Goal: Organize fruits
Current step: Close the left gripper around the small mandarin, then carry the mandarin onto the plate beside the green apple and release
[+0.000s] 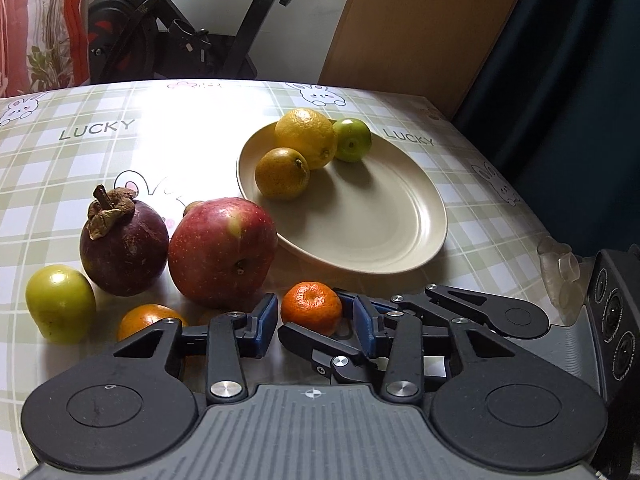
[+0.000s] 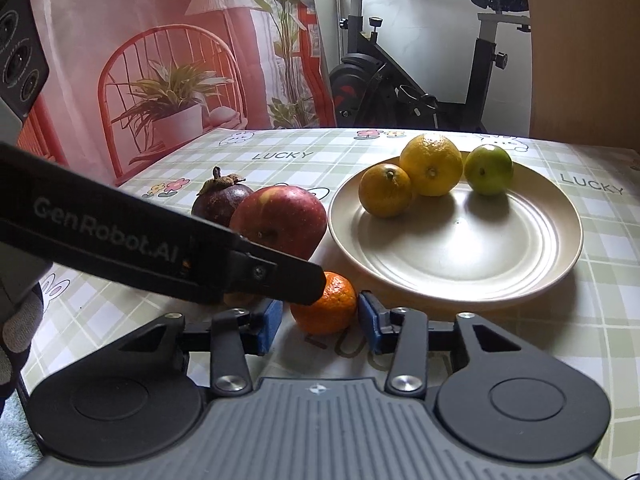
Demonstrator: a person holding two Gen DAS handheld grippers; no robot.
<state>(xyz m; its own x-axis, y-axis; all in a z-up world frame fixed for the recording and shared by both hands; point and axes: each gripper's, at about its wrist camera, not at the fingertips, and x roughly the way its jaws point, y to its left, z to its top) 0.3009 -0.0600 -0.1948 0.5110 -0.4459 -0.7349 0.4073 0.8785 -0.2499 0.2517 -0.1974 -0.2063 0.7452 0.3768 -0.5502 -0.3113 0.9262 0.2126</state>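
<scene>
A small orange mandarin [image 1: 311, 307] lies on the table near the front, also in the right wrist view [image 2: 325, 305]. My left gripper [image 1: 316, 322] is open with the mandarin just ahead of its blue pads. My right gripper [image 2: 320, 322] is open, its pads on either side of the same mandarin, not touching. A cream plate [image 1: 384, 236] [image 2: 460, 256] holds a yellow citrus [image 1: 306, 136], a smaller orange-yellow citrus [image 1: 282, 174] and a green fruit [image 1: 352, 139]. A red apple [image 1: 222, 252], a mangosteen [image 1: 124, 248], a green fruit [image 1: 60, 302] and another mandarin [image 1: 146, 318] lie left of the plate.
The table has a green checked cloth [image 1: 100, 152]. The left gripper's black arm [image 2: 140, 240] crosses the right wrist view over the apple and mangosteen. An exercise bike [image 2: 420, 76] and a red curtain [image 2: 160, 60] stand behind the table.
</scene>
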